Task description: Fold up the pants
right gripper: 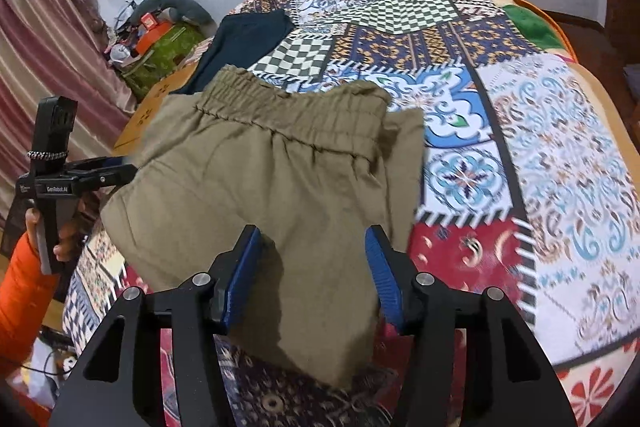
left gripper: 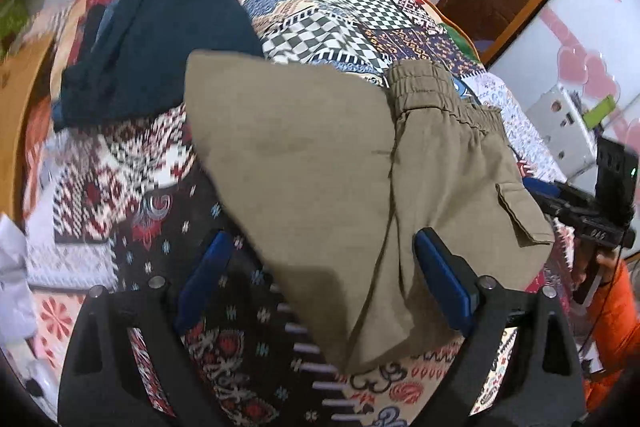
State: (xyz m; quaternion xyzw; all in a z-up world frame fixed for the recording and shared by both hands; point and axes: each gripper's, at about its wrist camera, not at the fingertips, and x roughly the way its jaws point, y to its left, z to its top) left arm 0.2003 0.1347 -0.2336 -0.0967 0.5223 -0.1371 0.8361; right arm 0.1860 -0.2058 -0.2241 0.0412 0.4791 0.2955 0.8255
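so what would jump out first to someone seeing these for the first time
The khaki pants fill the middle of both views, lying on a loud patchwork bedspread with the elastic waistband at the far end. The left gripper and right gripper each straddle the near edge of the fabric, blue pads apart. A dark folded garment lies further back, towards the left.

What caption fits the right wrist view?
Right gripper open over khaki pants on a patchwork bedspread.

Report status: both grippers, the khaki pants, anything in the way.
Left gripper open over the khaki pants. Right gripper open astride a pants edge, no grip. Dark garment lies beyond, apart.
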